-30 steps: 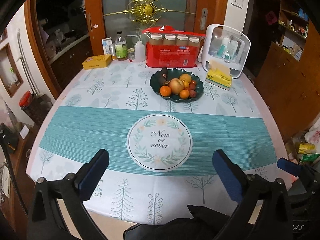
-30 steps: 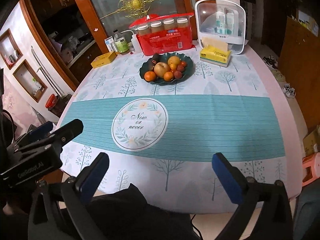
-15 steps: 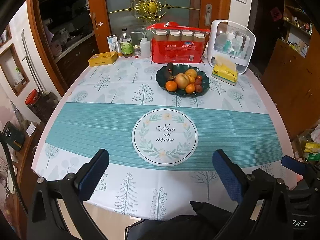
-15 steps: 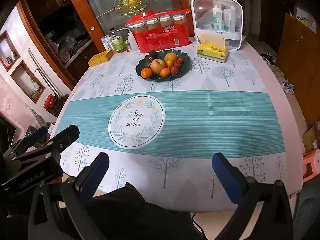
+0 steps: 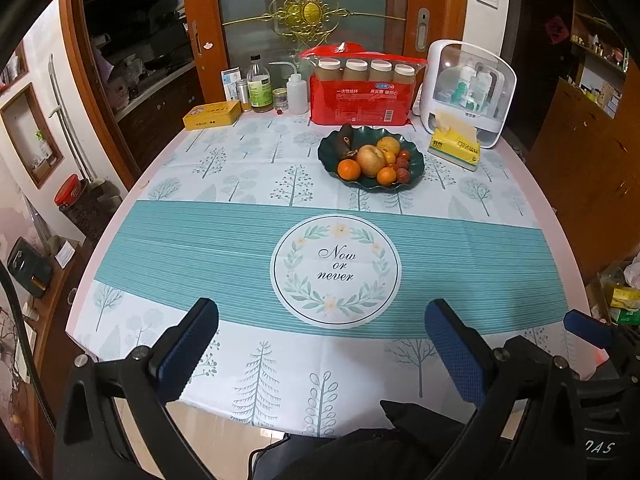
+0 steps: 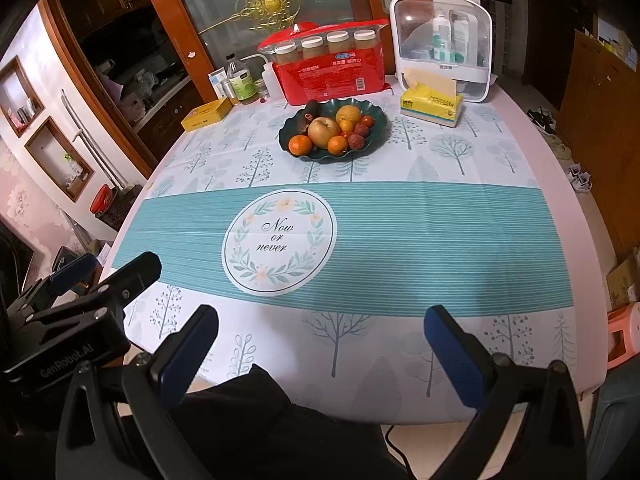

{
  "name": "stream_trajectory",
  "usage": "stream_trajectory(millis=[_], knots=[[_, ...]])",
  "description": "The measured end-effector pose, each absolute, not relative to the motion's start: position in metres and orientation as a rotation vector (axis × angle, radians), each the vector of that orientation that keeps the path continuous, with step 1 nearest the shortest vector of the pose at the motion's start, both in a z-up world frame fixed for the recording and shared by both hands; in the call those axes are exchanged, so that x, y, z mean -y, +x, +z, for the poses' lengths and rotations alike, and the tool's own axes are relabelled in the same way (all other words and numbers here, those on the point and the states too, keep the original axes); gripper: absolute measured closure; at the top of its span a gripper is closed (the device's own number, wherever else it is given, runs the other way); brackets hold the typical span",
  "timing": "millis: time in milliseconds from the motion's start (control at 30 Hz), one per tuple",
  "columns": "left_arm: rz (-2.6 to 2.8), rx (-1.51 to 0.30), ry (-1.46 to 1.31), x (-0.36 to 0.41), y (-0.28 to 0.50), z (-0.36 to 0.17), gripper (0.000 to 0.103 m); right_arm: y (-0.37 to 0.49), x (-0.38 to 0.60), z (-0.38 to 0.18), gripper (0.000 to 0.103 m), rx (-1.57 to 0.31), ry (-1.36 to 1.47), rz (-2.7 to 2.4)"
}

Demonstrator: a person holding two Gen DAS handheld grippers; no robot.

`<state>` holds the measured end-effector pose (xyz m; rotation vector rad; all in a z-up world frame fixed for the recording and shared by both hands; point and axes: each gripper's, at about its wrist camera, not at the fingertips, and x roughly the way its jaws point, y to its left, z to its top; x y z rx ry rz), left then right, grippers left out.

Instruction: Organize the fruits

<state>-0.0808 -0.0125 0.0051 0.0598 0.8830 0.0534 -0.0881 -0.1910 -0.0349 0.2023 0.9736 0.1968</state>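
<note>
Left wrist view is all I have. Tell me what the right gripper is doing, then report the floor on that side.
Observer: The right gripper is open and empty, its fingers spread above the near edge of the table, well short of the fruit plate.
Operator: Now the floor on the right.
Observer: A pink stool stands off the table's near right corner.
Operator: Check further along that side.
Observer: Shoes lie on the floor beside the table's right edge.
</note>
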Motion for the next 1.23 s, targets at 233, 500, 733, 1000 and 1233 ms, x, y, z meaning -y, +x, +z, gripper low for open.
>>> stream_trajectory(millis=[233, 500, 733, 1000, 1233], knots=[[0.054, -0.884, 0.059, 0.0128, -0.0812, 0.0048, 0.001, -0.0881, 0.1910, -0.0352, 0.000, -0.975, 0.203, 0.196], [0.056, -0.885, 0.060, 0.0135, -0.0834, 0.0035, 0.001, -0.0885, 0.1904, -0.0356, 0.000, -0.976, 0.203, 0.197], [0.056, -0.885, 0.059, 0.0135, -0.0829, 0.0035, 0.001, -0.0882, 0.1910, -0.0355, 0.000, -0.977, 0.204, 0.197], [0.053, -0.886, 0.062, 0.0132, -0.0816, 0.0036, 0.001, -0.0882, 0.1914, -0.0362, 0.000, -0.978, 0.204, 0.199], [0.055, -0.885, 0.064, 0.0127, -0.0821, 0.0031, 0.001, -0.0913, 0.1914, -0.0399, 0.000, -0.983, 0.205, 0.206]])
